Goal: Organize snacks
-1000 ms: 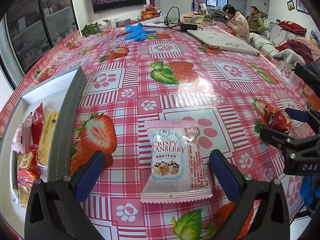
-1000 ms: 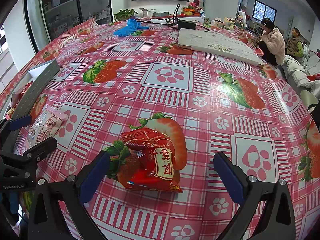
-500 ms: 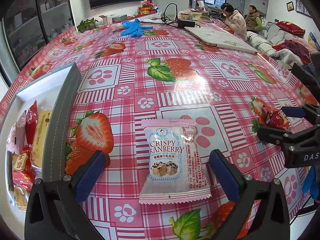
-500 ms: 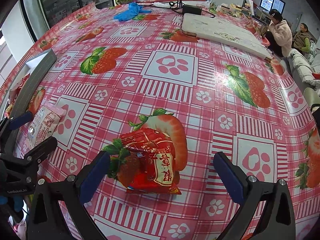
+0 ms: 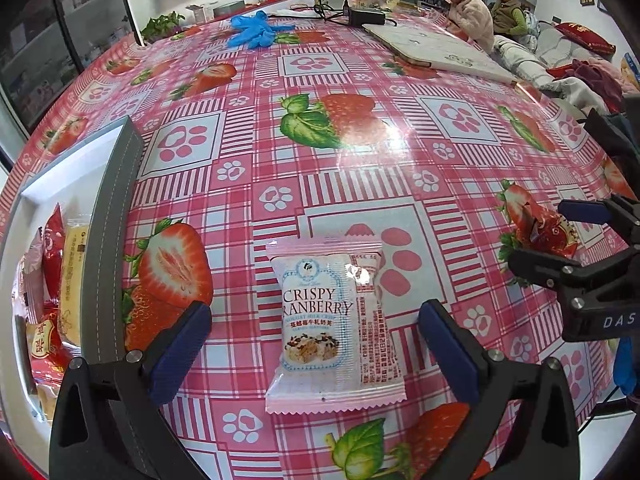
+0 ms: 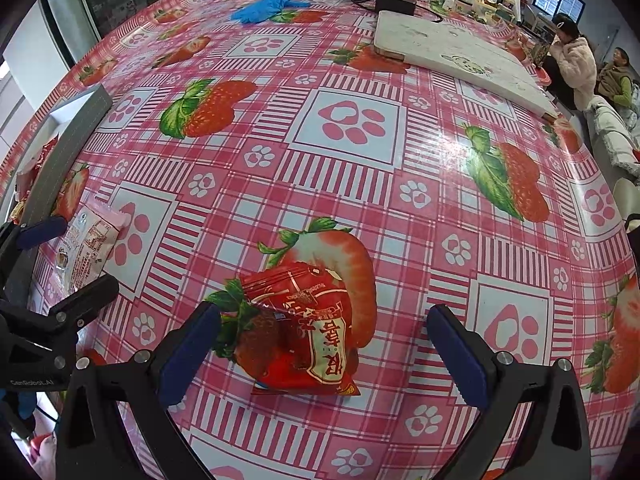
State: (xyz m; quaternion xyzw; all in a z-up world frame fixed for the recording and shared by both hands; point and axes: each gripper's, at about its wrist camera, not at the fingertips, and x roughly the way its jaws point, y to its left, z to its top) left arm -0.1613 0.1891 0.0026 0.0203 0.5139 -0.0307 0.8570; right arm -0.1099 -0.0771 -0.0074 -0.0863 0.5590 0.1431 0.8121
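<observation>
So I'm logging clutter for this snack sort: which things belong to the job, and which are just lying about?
Job: Crispy Cranberry packet, red snack packet, grey-rimmed tray holding packets, left gripper, right gripper, both open.

Lying about: blue gloves, white board, black adapter with cable.

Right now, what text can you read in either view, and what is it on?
"CRISPY" over "RANBERRY", first letter hidden by glare: pink snack packet.
"DAS", cut off: right gripper body.
"GenRobot.AI": left gripper body.
Red snack packet: Chinese characters, upside down, unreadable.
Packets in the tray: unreadable.
</observation>
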